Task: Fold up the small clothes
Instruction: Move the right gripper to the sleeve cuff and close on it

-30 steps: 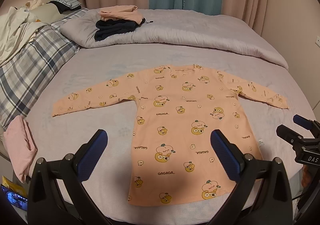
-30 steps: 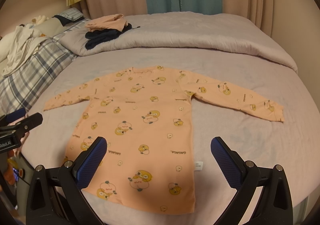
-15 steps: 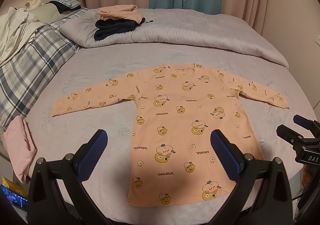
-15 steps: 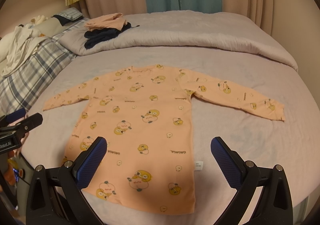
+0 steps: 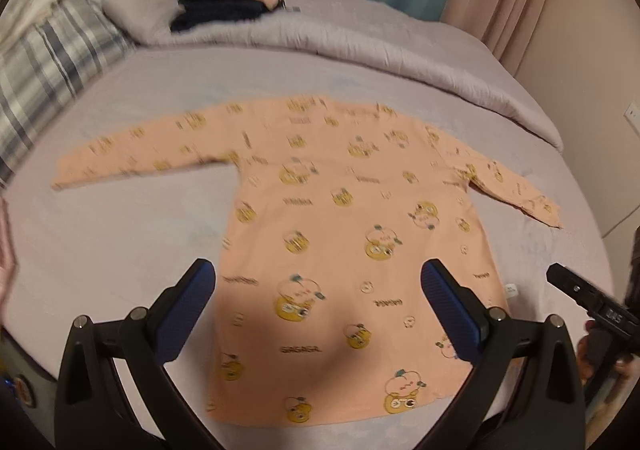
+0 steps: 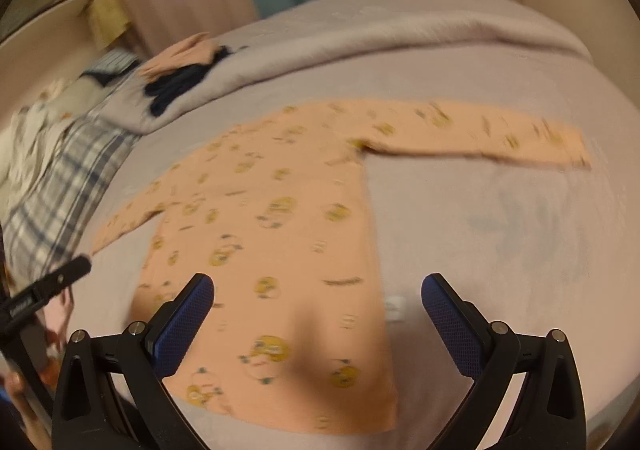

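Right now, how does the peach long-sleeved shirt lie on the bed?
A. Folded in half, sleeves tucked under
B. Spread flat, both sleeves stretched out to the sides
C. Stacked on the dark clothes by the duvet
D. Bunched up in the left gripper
B. The shirt lies flat on the bed sheet with both sleeves out, and the left gripper and right gripper are open above it, holding nothing.

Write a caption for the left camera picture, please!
Open left gripper above a peach cartoon-print shirt spread flat on the bed.
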`<move>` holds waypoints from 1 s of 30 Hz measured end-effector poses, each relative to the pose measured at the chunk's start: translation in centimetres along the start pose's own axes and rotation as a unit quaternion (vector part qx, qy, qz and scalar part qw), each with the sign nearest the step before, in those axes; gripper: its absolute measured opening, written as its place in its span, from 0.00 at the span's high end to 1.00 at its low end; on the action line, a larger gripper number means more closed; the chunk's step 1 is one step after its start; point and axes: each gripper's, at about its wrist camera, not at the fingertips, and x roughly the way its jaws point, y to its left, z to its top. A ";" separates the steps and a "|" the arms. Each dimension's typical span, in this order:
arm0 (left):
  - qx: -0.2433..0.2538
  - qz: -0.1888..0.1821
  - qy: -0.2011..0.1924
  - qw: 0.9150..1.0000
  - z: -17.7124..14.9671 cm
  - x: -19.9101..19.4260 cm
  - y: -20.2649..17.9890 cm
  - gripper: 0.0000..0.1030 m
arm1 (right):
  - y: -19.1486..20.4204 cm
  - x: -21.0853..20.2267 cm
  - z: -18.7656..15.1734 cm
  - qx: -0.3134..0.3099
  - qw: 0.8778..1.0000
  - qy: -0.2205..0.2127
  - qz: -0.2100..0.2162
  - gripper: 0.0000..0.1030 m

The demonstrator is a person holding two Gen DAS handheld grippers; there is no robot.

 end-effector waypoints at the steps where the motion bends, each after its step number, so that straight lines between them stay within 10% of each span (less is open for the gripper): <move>1: -0.006 -0.008 0.007 1.000 -0.1 0.4 0.0 0.00 | -1.6 0.3 -0.3 0.022 1.000 -0.002 -0.004 0.00; 14: -0.068 -0.074 0.068 0.993 0.9 7.1 0.4 0.00 | -16.5 0.8 0.2 0.238 0.970 -0.053 0.014 0.00; 30: -0.047 -0.084 0.069 0.993 5.8 11.2 -2.0 0.00 | -23.9 4.1 5.5 0.367 0.919 -0.142 0.028 0.06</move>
